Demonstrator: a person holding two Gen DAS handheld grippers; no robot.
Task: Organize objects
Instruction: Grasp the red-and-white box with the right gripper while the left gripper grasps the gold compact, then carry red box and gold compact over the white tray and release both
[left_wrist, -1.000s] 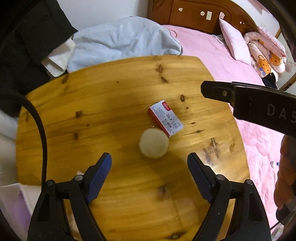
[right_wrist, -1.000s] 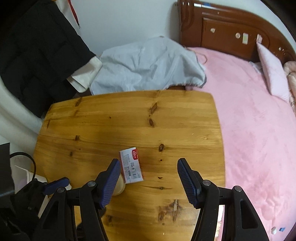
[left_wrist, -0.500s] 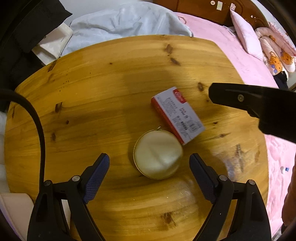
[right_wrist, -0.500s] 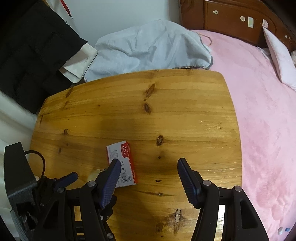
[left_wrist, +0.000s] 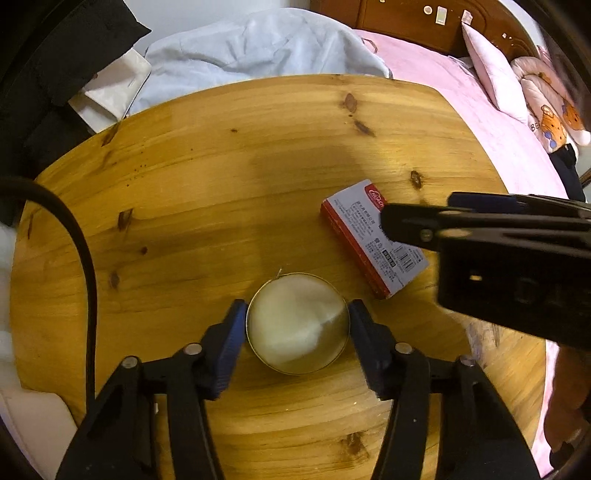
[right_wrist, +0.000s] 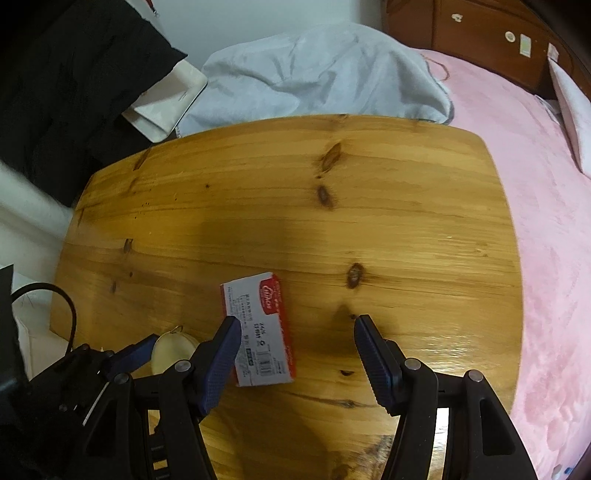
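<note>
Your left gripper (left_wrist: 297, 325) points steeply down at the table (left_wrist: 229, 192), and its jaws have just been closing around the round tin (left_wrist: 297, 326). Both blue pads (left_wrist: 232, 332) now sit against the tin's sides, one left and one right, so the tin is gripped while it stands on the wood. The tin shows a pale, cream-coloured top inside a thin metal rim, with a small wire loop at its far edge.

Just beside the tin, to its right and a little farther from you, the box (left_wrist: 369, 236) lies flat on the table. It is red and white, with a red logo at the far end and a barcode at the near end. I cannot tell whether the box's near corner touches the tin.

Your right gripper (right_wrist: 293, 354) is half open and holds nothing. From its own camera, the box (right_wrist: 260, 332) lies between the pads but nearer the left one, whose tip overlaps the box's left edge; whether it touches is unclear. The right pad stands well clear over bare wood.

Beyond the table lie a grey blanket (right_wrist: 314, 70), a black jacket (right_wrist: 66, 81) and a pink bed (right_wrist: 546, 206).
</note>
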